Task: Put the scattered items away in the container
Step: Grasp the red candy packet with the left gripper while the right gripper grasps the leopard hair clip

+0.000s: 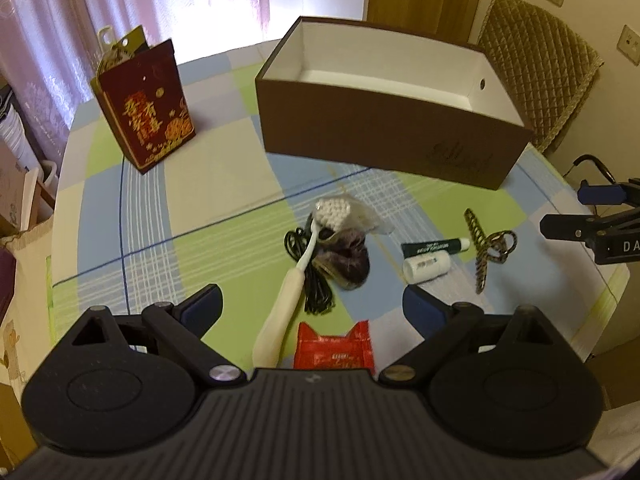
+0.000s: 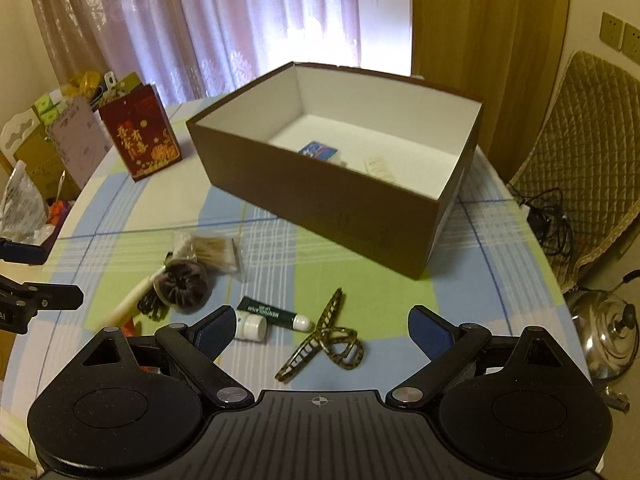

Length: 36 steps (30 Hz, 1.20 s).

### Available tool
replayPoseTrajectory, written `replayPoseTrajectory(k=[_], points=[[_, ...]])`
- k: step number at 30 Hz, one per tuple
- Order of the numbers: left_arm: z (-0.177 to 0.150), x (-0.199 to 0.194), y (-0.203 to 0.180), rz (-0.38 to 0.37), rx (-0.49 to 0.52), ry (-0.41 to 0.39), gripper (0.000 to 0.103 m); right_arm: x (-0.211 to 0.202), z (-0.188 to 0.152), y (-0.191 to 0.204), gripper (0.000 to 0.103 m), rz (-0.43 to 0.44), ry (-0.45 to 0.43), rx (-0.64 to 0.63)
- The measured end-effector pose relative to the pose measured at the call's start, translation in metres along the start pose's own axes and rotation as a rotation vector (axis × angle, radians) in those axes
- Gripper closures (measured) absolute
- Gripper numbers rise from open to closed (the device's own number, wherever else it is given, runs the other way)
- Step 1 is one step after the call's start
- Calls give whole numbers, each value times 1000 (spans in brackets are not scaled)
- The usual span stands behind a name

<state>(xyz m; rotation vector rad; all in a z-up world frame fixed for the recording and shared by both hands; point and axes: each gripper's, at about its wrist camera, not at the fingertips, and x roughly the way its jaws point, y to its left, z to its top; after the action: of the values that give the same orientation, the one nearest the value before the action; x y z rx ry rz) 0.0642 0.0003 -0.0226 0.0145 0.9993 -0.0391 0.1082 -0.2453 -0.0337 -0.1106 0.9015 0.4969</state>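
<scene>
In the left wrist view the left gripper (image 1: 312, 304) hung over the near edge of the bench (image 1: 192, 184) with its jaws spread wide and nothing between them; below and ahead of them lay a white long-handled brush (image 1: 296, 276), its head resting across a dark fuzzy scrunchie (image 1: 348, 264) and a coiled black cable (image 1: 310, 276); a red packet (image 1: 334, 346) sat just beside the brush handle at the near edge; further right a green lip balm tube (image 1: 434, 247) lay touching a small white bottle (image 1: 426, 268), with a tortoiseshell hair claw (image 1: 486, 246) just beside them; the brown box (image 1: 380, 136) stood open behind the scatter, well apart from the jaws, and a red gift bag (image 1: 148, 108) stood upright to its left; the right gripper (image 1: 576, 212) showed at the right edge. In the right wrist view the right gripper (image 2: 320, 332) hovered with its jaws likewise released and empty, the hair claw (image 2: 324, 340) lying on the checked cloth between the fingers; the white bottle (image 2: 250, 325) and lip balm tube (image 2: 276, 314) lay just left of it, the scrunchie (image 2: 182, 286) and a clear bag of cotton swabs (image 2: 212, 256) further left; inside the box (image 2: 320, 200) a blue-and-white packet (image 2: 318, 150) and a pale ridged item (image 2: 378, 166) rested on the white floor; the gift bag (image 2: 144, 132) stood left of the box; the left gripper (image 2: 24, 276) showed at the left edge.
</scene>
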Motion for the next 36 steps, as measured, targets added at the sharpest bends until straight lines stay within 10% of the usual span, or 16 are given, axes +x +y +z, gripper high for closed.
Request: replayPoseTrajectory(k=[36], points=[[-52,82,-11,-79,-6,107,36,49,-32,-34,5,-3,174,40]])
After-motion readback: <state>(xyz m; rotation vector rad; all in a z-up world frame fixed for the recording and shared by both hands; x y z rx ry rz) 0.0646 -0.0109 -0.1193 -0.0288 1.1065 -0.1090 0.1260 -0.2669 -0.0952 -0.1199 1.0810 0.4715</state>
